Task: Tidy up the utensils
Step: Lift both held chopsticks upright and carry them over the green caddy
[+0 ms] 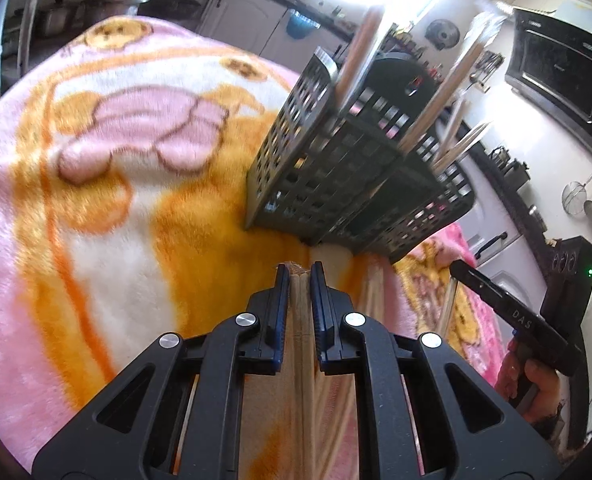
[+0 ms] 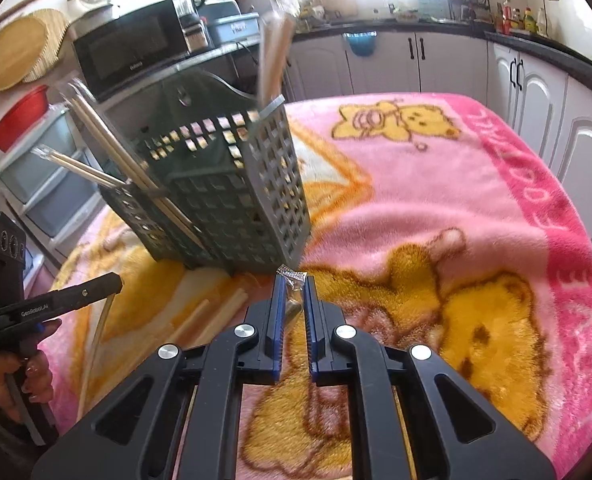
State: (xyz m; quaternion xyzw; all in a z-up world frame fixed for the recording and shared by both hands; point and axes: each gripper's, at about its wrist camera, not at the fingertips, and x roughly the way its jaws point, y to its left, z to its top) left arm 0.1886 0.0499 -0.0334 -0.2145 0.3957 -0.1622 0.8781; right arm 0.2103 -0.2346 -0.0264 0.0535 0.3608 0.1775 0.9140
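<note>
A black grid utensil caddy (image 1: 336, 176) (image 2: 232, 200) stands on a pink and orange fleece blanket (image 1: 96, 200) (image 2: 456, 200). Wrapped wooden chopsticks (image 1: 440, 108) (image 2: 108, 140) lean out of its compartments. My left gripper (image 1: 299, 270) is shut on a pair of wooden chopsticks (image 1: 299, 320), just short of the caddy's base. My right gripper (image 2: 294, 280) is shut on a utensil in a clear plastic wrapper (image 2: 293, 294), in front of the caddy's near corner. More loose chopsticks (image 2: 200, 320) lie on the blanket between the grippers. The left gripper (image 2: 114, 282) also shows at the left edge of the right wrist view.
A black microwave (image 2: 128, 52) (image 1: 560, 76) sits on the counter behind the caddy. A red bowl (image 2: 20, 116) and plastic drawers (image 2: 44, 176) are on that side. White cabinets (image 2: 536, 100) run round the blanket's far and right edges. A hand (image 1: 536, 380) grips the right tool.
</note>
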